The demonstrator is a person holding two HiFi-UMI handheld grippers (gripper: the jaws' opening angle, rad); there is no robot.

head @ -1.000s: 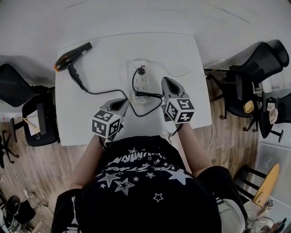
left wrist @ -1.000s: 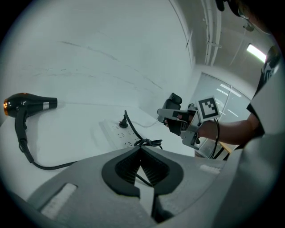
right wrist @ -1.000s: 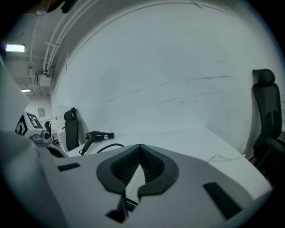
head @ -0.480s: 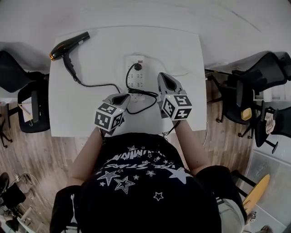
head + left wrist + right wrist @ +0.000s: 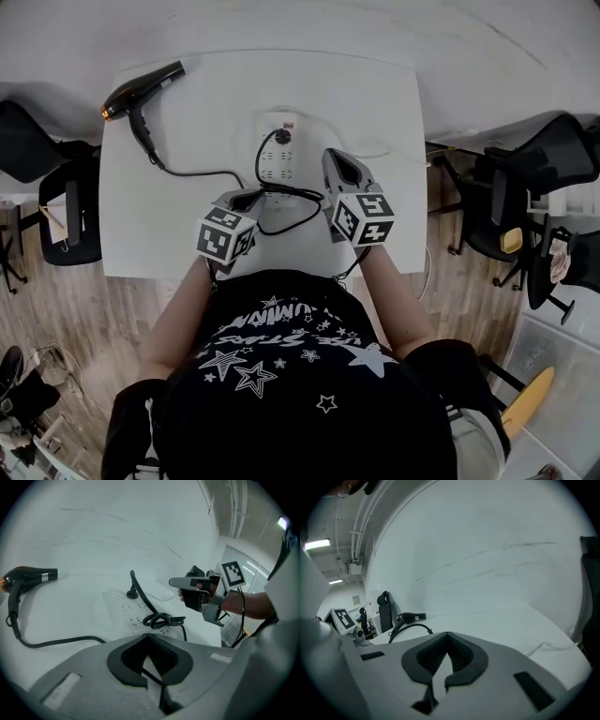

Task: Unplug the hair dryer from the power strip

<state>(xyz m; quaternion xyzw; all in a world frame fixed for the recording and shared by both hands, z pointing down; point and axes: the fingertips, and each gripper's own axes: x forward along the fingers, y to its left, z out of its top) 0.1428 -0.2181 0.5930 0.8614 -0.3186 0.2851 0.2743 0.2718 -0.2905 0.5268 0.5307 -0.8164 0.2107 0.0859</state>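
A black hair dryer (image 5: 141, 89) lies at the table's far left corner. Its black cord (image 5: 202, 173) runs to a plug (image 5: 284, 137) seated in the far end of the white power strip (image 5: 279, 155). A coil of that cord (image 5: 161, 619) rests on the strip's near end. My left gripper (image 5: 247, 200) hovers just before the strip's near end, jaws shut and empty. My right gripper (image 5: 336, 161) hangs beside the strip's right side, also shut and empty. The left gripper view shows the dryer (image 5: 28, 578), plug (image 5: 132, 592), strip (image 5: 123, 607) and the right gripper (image 5: 197, 588).
A thin white cable (image 5: 370, 150) lies on the white table (image 5: 187, 234) at its right edge. Black office chairs stand left (image 5: 56, 206) and right (image 5: 525, 187) of the table on the wooden floor. A white wall rises behind the table.
Both grippers have sunk a little toward the table. The left one has come closer to the strip's near end. Both stay shut.
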